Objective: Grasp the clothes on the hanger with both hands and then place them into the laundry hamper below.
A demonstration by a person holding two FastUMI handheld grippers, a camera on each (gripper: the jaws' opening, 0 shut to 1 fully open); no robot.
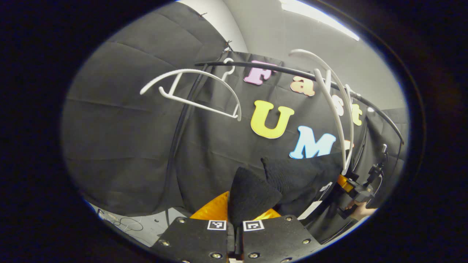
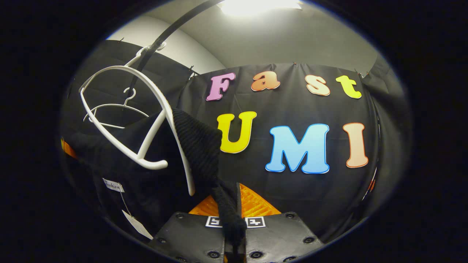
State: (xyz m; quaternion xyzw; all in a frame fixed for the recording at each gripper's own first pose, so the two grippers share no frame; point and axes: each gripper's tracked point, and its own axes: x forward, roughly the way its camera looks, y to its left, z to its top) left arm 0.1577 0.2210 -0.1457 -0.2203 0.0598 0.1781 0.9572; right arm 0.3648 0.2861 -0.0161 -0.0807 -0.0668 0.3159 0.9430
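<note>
- Pinching a fold of the black knitted garment [image 1: 252, 195], the left gripper [image 1: 236, 219] has both fingers clamped on the cloth.
- The right gripper [image 2: 234, 219] likewise grips a ribbed edge of the garment [image 2: 197, 146] between its closed fingers.
- The garment hangs partly off the white plastic hanger [image 2: 146, 120] on the black rail [image 2: 161, 36].
- A second, bare white hanger [image 1: 193, 91] hangs farther along the rail.

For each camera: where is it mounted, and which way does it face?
Left gripper view: on the left gripper, facing rail and hangers; shut on the black garment; right gripper with a hand farther off.
Right gripper view: on the right gripper, facing the wall; pinches garment beside hanger.
Shared: garment, rail, hangers.
</note>
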